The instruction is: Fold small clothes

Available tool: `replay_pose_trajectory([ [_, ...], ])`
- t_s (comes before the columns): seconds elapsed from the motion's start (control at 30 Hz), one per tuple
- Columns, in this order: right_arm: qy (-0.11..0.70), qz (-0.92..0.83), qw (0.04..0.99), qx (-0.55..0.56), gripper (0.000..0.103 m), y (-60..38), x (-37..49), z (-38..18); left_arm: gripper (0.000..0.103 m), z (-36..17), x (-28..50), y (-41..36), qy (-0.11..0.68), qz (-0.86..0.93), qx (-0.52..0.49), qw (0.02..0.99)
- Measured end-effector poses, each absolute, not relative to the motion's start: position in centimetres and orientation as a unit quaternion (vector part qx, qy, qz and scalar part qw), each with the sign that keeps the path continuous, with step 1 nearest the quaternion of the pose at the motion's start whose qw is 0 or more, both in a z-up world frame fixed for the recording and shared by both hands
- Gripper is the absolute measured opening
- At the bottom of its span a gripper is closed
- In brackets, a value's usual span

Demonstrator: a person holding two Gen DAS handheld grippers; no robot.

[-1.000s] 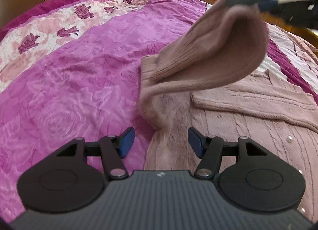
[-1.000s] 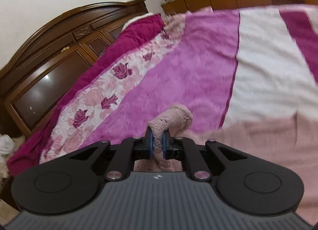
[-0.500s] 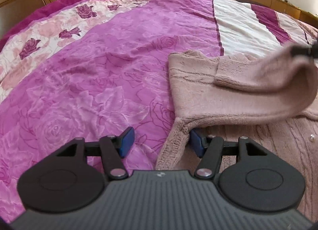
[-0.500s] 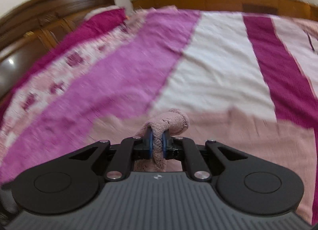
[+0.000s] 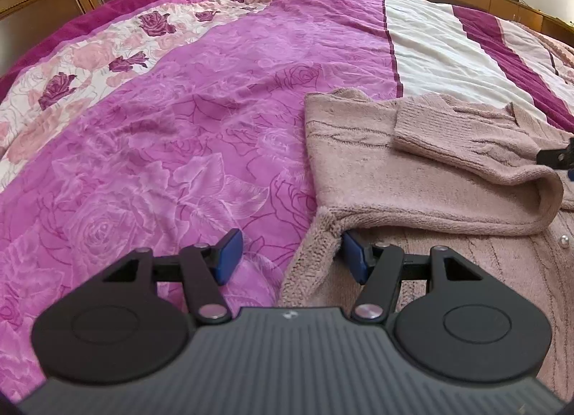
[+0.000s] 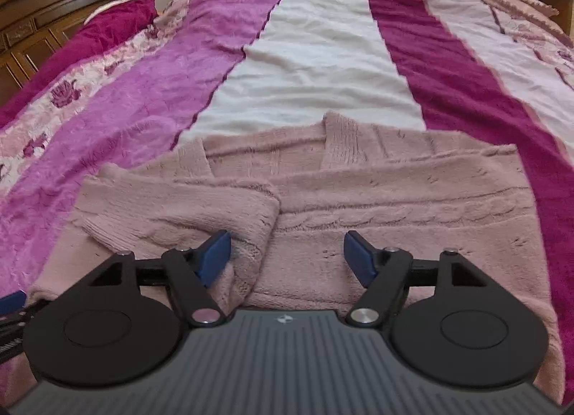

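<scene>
Left to right. Bedspread [image 5: 201, 127] fills the left side, nothing on it. Our left gripper [image 5: 287, 257] sits at the left edge of the pink cardigan [image 5: 358, 171], jaws partway apart, nothing pinched. The fuzzy side hem runs between the pads; the right pad [image 5: 353, 257] is touching or just under the fold there (can't tell which).

The sleeve [image 5: 466, 142] is folded in across the cardigan's chest, ribbed cuff pointing back toward the left edge, and the fold loop on its right side stands puffed up rather than flat.

In the right wrist view the right gripper [image 6: 285, 259] has just been opening and its jaws now stand wide. The sleeve end [image 6: 201, 214] lies just beside its left pad [image 6: 215, 257], not clamped; nothing else is between the jaws. We judge the sleeve fold as just laid, release done.

To do this step well:
- lift the right gripper clear so the fuzzy knit doesn't snag a pad and drag the sleeve back out
- keep the left gripper steady at the hem as an anchor until the right one is clear
- press that raised loop flat before the next fold, else the stack ends up lumpy
- mind the pearl buttons [image 5: 564, 241] near the right edge (hard spots, poor grip points)
</scene>
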State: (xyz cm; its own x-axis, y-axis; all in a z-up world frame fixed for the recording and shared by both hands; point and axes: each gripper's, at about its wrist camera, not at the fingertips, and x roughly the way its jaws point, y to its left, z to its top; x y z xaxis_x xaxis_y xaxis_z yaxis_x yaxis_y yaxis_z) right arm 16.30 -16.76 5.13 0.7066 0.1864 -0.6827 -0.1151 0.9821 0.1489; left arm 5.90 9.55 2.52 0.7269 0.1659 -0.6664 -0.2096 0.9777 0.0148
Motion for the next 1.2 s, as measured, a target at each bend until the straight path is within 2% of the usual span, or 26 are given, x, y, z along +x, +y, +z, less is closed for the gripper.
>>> replay_pose_trajectory([
  [0.23,0.348,0.091,0.933,0.026,0.076,-14.3,14.7,8.3,0.062,2.5,5.9,9.5,0.357,0.103,-0.034,0.928],
  [0.5,0.329,0.157,0.931,0.017,0.076,-9.7,12.4,8.9,0.062,2.4,5.9,9.7,0.357,0.102,-0.033,0.928],
  [0.97,0.358,0.189,0.914,0.002,0.075,-4.5,15.6,4.1,0.064,2.1,5.8,9.6,0.352,0.1,-0.029,0.93],
  [1.0,0.356,0.184,0.916,0.002,0.072,-4.6,15.7,3.8,0.064,2.1,5.8,9.6,0.352,0.099,-0.029,0.93],
  [1.03,0.353,0.177,0.919,-0.003,0.063,-4.5,15.7,3.6,0.064,2.1,5.8,9.6,0.351,0.099,-0.029,0.931],
  [1.07,0.351,0.171,0.921,-0.01,0.057,-4.5,15.9,3.5,0.064,2.0,5.8,9.6,0.35,0.099,-0.028,0.931],
  [1.13,0.345,0.159,0.925,-0.025,0.031,-4.5,15.9,3.5,0.064,2.0,5.7,9.5,0.349,0.1,-0.027,0.931],
  [1.2,0.341,0.16,0.926,-0.019,0.012,-5.0,15.9,3.8,0.064,2.0,5.8,9.5,0.349,0.101,-0.026,0.931],
])
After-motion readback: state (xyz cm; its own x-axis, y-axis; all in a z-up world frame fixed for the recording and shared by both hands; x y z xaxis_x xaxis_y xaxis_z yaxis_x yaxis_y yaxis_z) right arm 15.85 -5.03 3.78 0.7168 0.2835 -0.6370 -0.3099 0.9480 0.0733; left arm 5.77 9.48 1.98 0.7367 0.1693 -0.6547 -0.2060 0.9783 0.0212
